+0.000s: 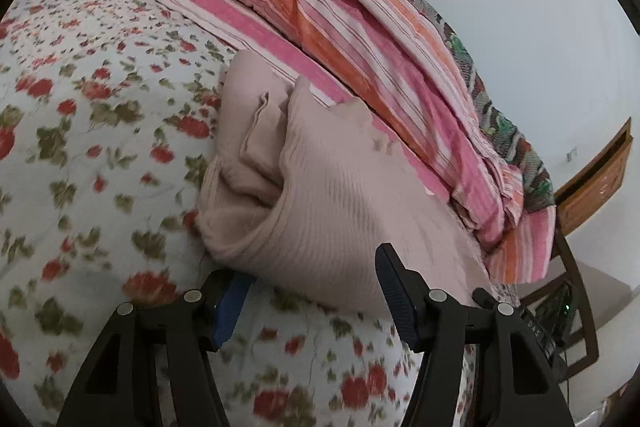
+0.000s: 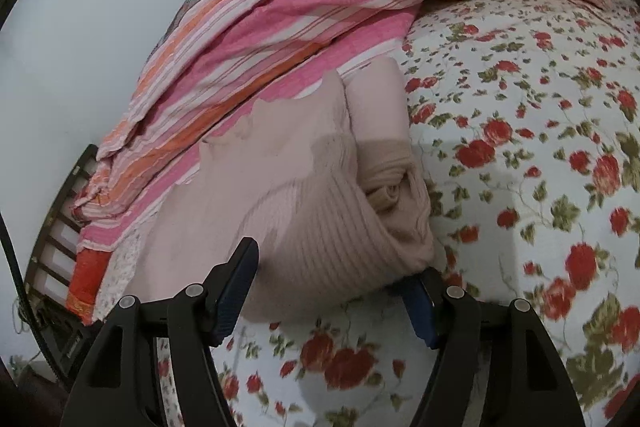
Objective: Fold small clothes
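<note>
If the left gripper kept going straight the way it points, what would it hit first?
Most likely the folded pale pink ribbed knit garment on the floral bedsheet; it already lies between the left gripper fingers, though depth is unclear.

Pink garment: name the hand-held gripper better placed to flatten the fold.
Probably neither: the left hand-held gripper and right hand-held gripper both straddle the garment's near edge.
</note>
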